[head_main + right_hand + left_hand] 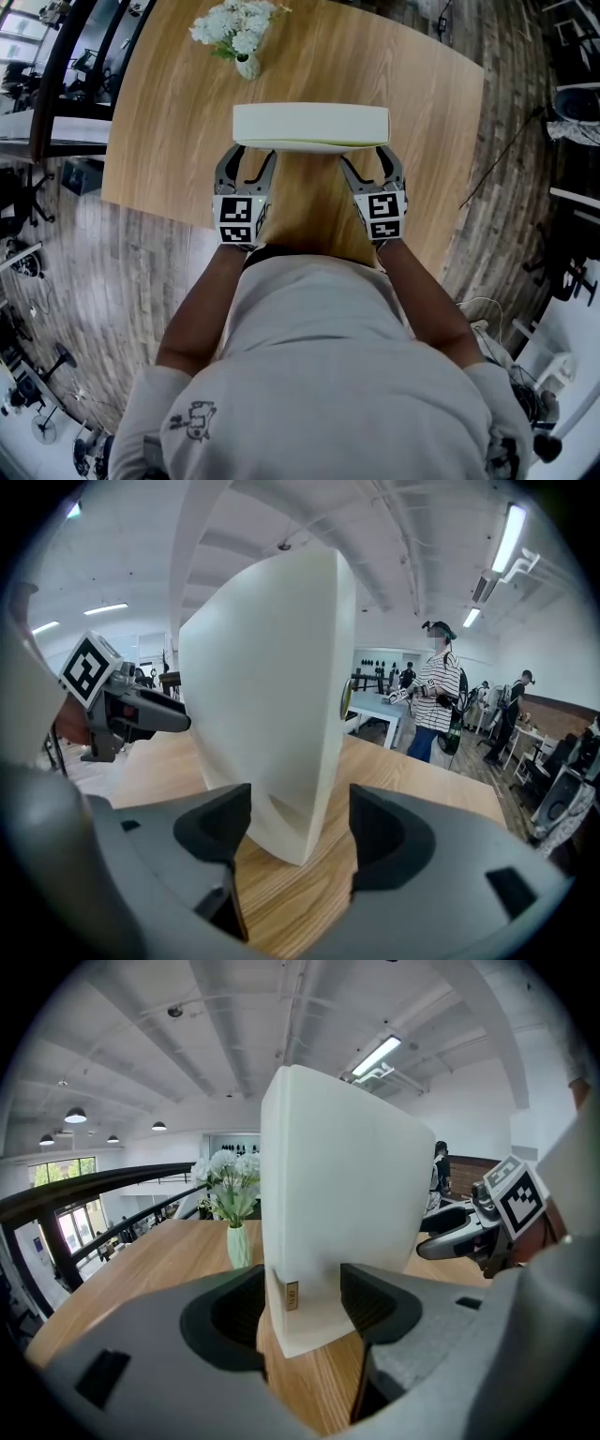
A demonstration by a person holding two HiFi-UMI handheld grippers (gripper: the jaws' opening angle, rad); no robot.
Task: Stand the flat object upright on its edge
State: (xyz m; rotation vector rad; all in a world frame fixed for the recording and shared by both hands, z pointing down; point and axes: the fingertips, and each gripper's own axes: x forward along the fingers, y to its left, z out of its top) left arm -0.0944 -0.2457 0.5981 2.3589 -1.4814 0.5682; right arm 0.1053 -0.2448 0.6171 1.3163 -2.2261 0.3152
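Hiding tabletop (169,112) behind: upright plate (309,125)

Cream-white flat square dish (310,126), plain all over, small tan label (292,1295) on its edge. Light-brown wooden table (169,122), fine grain streaks. White flowers (234,23), pale green vase (239,1244). Grey left gripper (253,156) and right gripper (366,157): black pads (234,1312), black-and-white square-marker cubes (235,220).

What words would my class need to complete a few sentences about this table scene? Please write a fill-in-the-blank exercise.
1. The white flat object stands ___ on its edge on the table.
2. The vase beyond it holds ___ flowers.
3. The jaws of the right gripper are ___, with a gap to the object on each side.
Missing words: upright; white; open.
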